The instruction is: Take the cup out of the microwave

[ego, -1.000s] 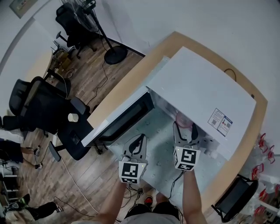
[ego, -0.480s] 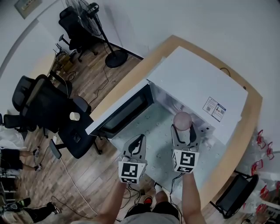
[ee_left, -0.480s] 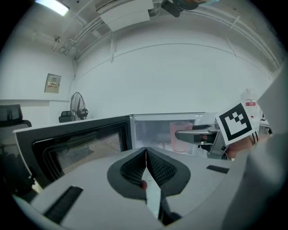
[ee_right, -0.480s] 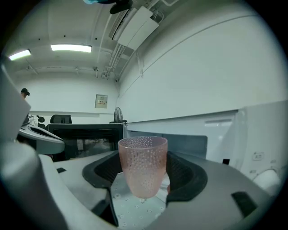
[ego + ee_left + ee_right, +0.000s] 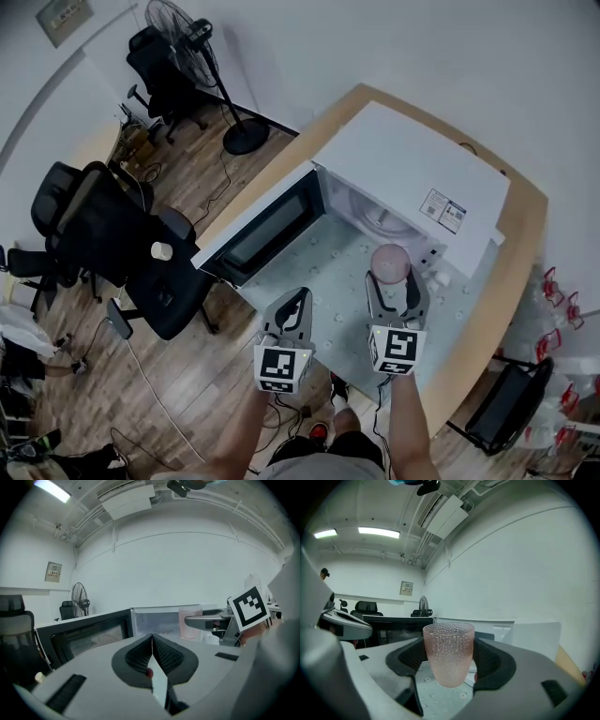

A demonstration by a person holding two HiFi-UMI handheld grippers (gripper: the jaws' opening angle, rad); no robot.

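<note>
**Pink cup held in front of the open microwave**

A wooden floor fills the left of the head view, with black office chairs and a standing fan on it, well apart from the work. A wood-edged table runs across the middle. On it sits a white microwave, and its dark-windowed door is swung wide to the left, so the pale cavity lies open. A light sheet with a small repeated pattern covers the table in front of the opening.

The person holds both grippers over this sheet, side by side and near each other. The left gripper has its jaws pressed together with nothing between them, and it points toward the door. The right gripper is clamped on the cup, one jaw on each side of its wall.

The cup is pink, translucent and covered in small raised dots. It stands upright in the jaws with its rim up. It is outside the cavity, just in front of the opening and above the patterned sheet. The left gripper view shows it from the side, beside the right gripper's jaw.
</note>
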